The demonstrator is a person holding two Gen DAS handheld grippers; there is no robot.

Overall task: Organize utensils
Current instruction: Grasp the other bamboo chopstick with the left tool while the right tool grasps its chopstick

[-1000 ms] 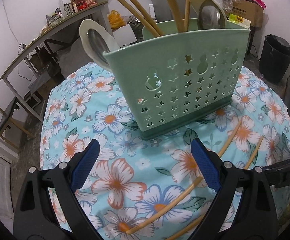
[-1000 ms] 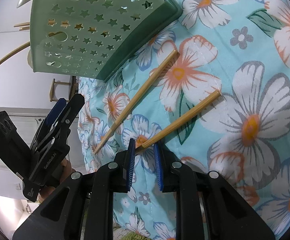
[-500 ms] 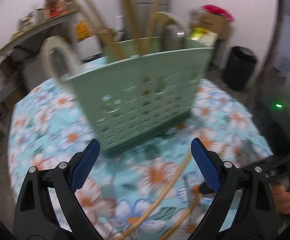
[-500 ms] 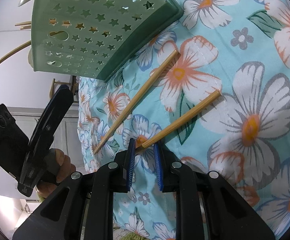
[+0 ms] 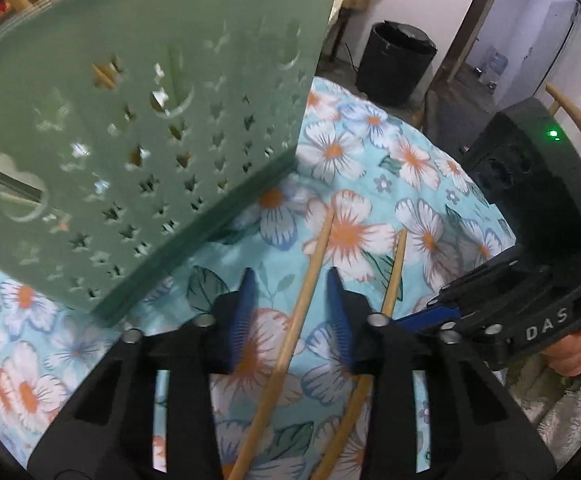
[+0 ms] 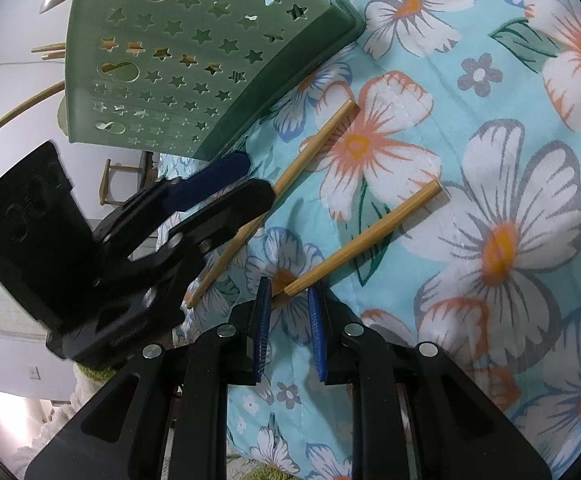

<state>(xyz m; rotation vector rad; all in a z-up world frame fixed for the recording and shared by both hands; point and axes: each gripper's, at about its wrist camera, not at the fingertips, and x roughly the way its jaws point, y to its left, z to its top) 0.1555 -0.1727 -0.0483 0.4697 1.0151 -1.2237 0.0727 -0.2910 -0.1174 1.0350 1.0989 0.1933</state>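
My left gripper (image 5: 290, 300) straddles one chopstick (image 5: 302, 300), jaws half open, gripping nothing; I'd centre it, then squeeze. Right gripper (image 6: 288, 312) sits narrowly open around the other chopstick's (image 6: 370, 236) tip.

The green perforated utensil holder (image 5: 138, 140) stands just left of the two chopsticks, walling off that side. The left gripper (image 6: 226, 184) crowds the nearer chopstick (image 6: 290, 176). To the right of the other chopstick (image 6: 362, 240), flowered bench (image 6: 510, 140) lies open for passage.
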